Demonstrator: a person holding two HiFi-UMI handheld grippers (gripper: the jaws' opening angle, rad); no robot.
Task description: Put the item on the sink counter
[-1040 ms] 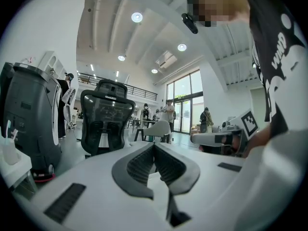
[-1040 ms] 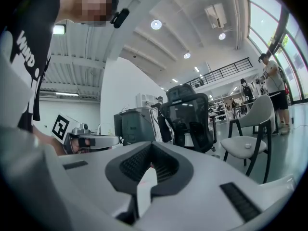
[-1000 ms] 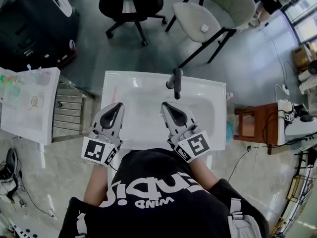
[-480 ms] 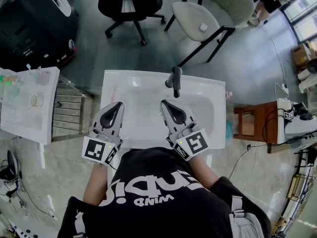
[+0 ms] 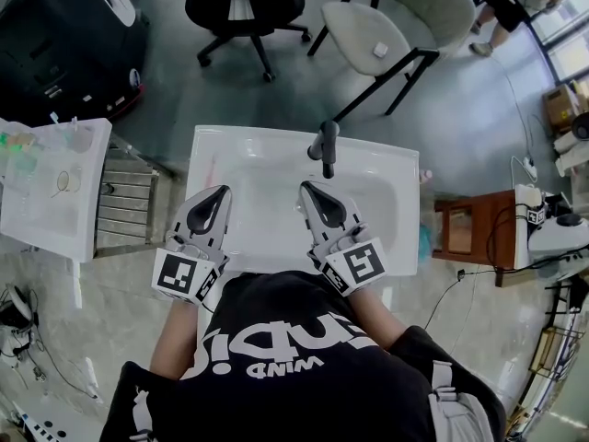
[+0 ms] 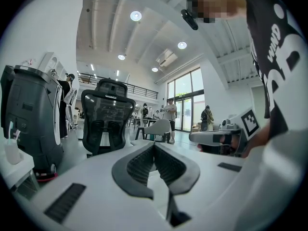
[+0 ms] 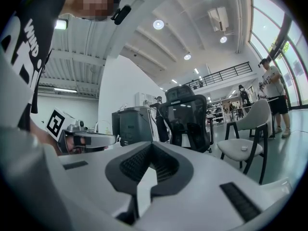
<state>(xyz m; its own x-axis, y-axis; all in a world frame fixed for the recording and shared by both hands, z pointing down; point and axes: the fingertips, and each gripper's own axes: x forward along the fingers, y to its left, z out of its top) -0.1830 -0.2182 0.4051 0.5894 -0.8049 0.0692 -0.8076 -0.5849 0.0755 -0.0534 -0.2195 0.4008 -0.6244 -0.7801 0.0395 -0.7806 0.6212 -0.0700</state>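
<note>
A white sink counter with a black faucet stands in front of the person in the head view. My left gripper hovers over the basin's front left part and is shut, with nothing held. My right gripper hangs over the middle of the basin, below the faucet, also shut and empty. In the left gripper view the jaw tips meet with nothing between them. The right gripper view shows the same at its tips. A thin pale pink thing lies on the counter's left strip; I cannot tell what it is.
A white table with small items stands to the left, a metal rack beside it. Behind the sink are a black office chair and a grey chair. A wooden stool is at the right.
Both grippers stay shut over the front of the sink, almost where they were. The right gripper has edged slightly away from the person.
</note>
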